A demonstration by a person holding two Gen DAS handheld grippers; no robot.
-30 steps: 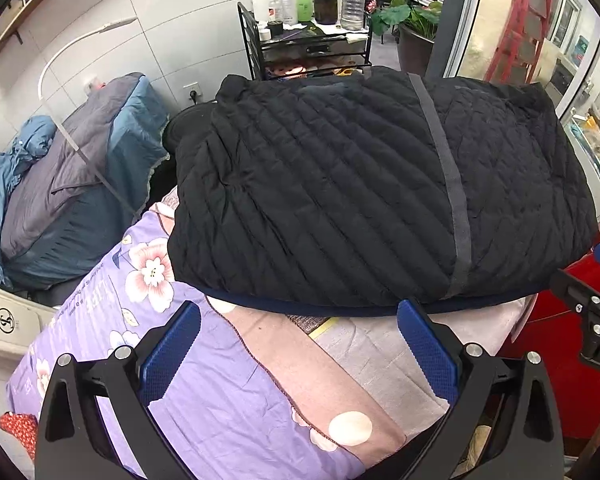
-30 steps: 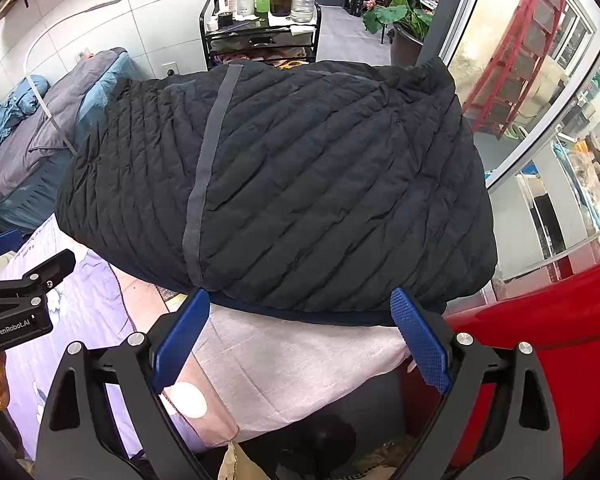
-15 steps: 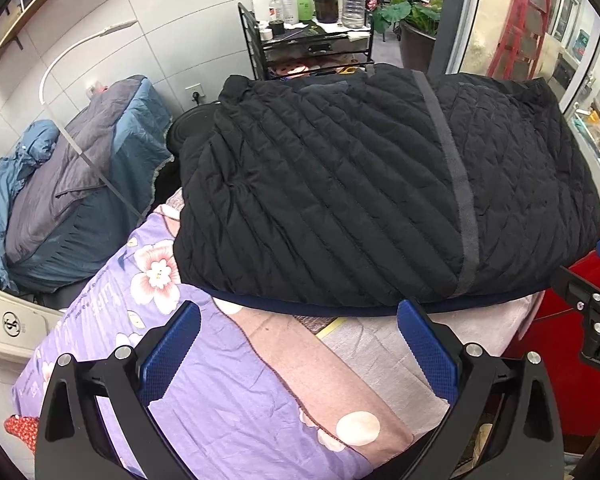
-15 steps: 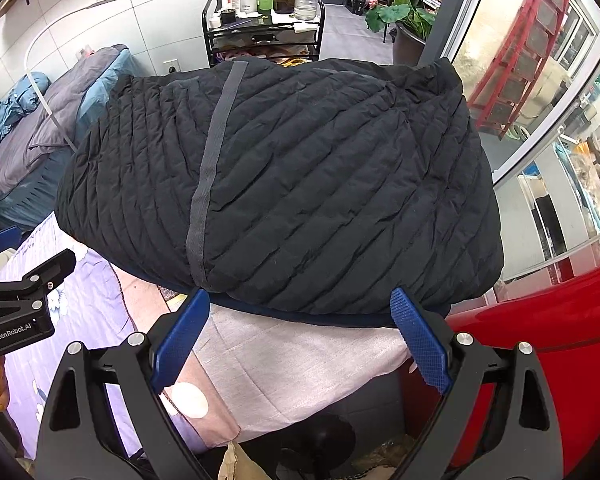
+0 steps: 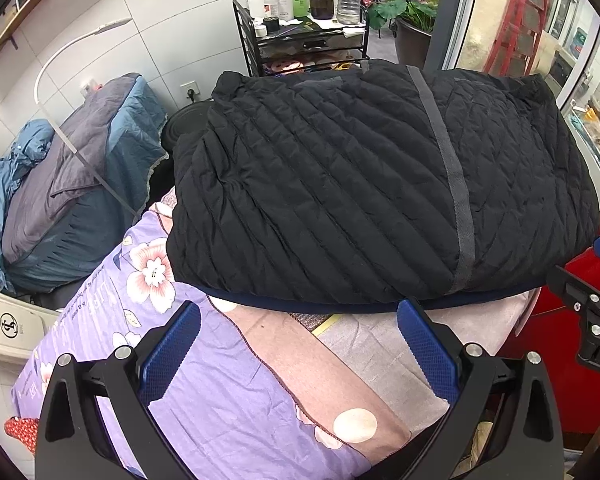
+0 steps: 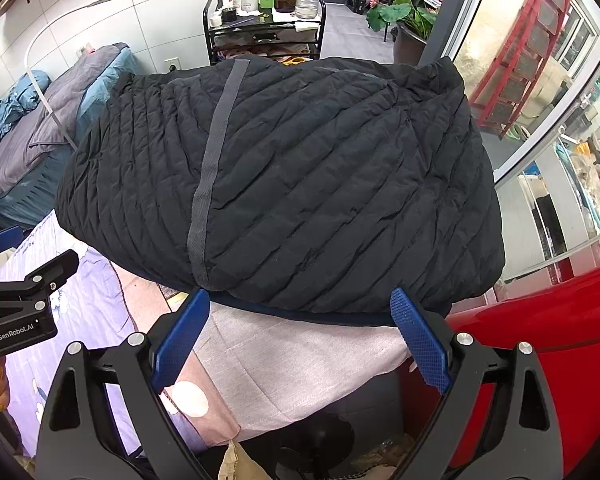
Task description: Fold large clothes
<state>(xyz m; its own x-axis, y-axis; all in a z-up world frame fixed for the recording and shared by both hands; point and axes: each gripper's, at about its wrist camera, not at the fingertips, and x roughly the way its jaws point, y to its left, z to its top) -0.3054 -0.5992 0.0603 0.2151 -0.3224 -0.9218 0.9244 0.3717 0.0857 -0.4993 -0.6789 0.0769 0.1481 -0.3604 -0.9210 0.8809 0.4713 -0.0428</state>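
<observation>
the black quilted jacket point(image 5: 372, 184) lay across the middle of both frames as a thick, already doubled-over bundle on the patterned bedspread point(image 5: 204, 392), its navy-edged hem running along the lower middle of each frame. the left gripper point(image 5: 298, 344) hovered at the bottom centre of the left wrist view with its blue fingers point(image 5: 170, 352) spread wide and empty, just short of the hem. the right gripper point(image 6: 300, 334) sat likewise at the bottom of its view, fingers point(image 6: 420, 344) wide apart, holding nothing, their tips at the hem's edge. this looked like the pause between folds. the next move probably called for both grippers to go forward, pinch the near hem at matching spots either side of the grey stripe point(image 6: 212, 168), and lift evenly.
</observation>
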